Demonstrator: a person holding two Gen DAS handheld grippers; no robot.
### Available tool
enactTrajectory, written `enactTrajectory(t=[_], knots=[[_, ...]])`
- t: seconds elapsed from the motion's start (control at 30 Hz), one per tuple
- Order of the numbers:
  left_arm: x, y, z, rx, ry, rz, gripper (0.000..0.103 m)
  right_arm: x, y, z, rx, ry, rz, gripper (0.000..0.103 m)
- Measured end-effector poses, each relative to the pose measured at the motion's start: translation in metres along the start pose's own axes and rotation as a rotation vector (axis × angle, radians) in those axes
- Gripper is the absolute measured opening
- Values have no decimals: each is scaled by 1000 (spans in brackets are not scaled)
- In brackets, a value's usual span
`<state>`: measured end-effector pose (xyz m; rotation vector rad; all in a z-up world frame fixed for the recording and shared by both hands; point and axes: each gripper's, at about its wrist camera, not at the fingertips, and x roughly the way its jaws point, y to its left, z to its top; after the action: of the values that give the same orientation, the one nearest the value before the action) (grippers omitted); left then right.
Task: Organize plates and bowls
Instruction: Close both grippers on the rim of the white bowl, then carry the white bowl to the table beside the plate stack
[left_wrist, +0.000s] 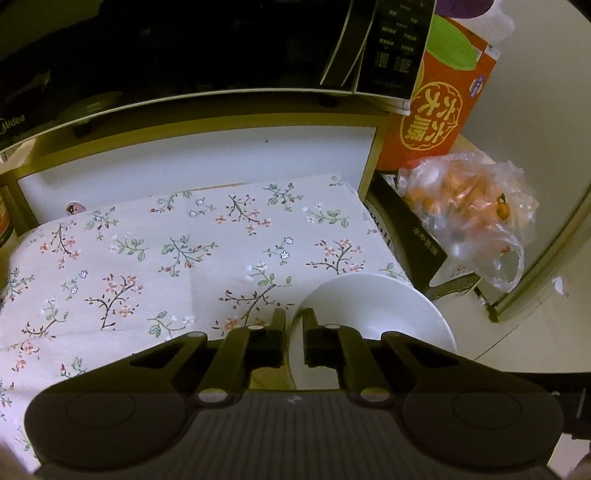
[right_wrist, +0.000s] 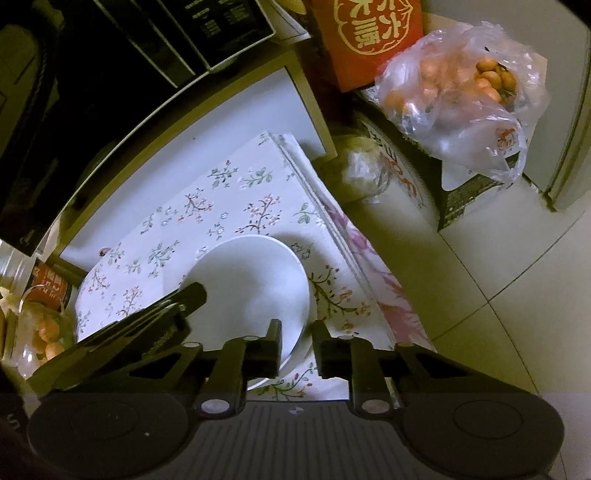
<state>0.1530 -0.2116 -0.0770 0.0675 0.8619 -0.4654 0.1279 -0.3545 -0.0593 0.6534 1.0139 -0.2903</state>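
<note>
A white bowl (left_wrist: 373, 314) sits on the flowered cloth (left_wrist: 166, 258) at its right front. In the left wrist view my left gripper (left_wrist: 293, 317) straddles the bowl's left rim, jaws narrow, one finger on each side of the rim. In the right wrist view the same bowl (right_wrist: 251, 284) appears to rest on a white plate whose edge shows below it. My right gripper (right_wrist: 297, 328) has its jaws around the bowl's near rim with a visible gap. The left gripper's finger (right_wrist: 184, 299) reaches the bowl's left edge.
A black microwave (left_wrist: 184, 48) stands on a shelf above the cloth. A red box (left_wrist: 439, 107) and a plastic bag of oranges (left_wrist: 476, 206) on a dark carton lie to the right. Jars (right_wrist: 44, 291) stand at the left. A tiled floor (right_wrist: 498, 295) lies right.
</note>
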Motion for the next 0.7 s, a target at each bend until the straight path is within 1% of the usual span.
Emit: enactTrajectory(t=[0.03,0.33,0.57,0.7], knots=[[-1,-1,0,4,0,0,7,0,-1,0,6,1,0,12],[-13,0,1,-15,-19,-8,6,-4,-2,0,2,-11,-7,11],[-34,4,1,-74,-52,-2,6,-21,7,1,-34,-49,6,11],[-53,11,-2,-128,-72,-3,6,-38,16,2,-72,-84,23,11]])
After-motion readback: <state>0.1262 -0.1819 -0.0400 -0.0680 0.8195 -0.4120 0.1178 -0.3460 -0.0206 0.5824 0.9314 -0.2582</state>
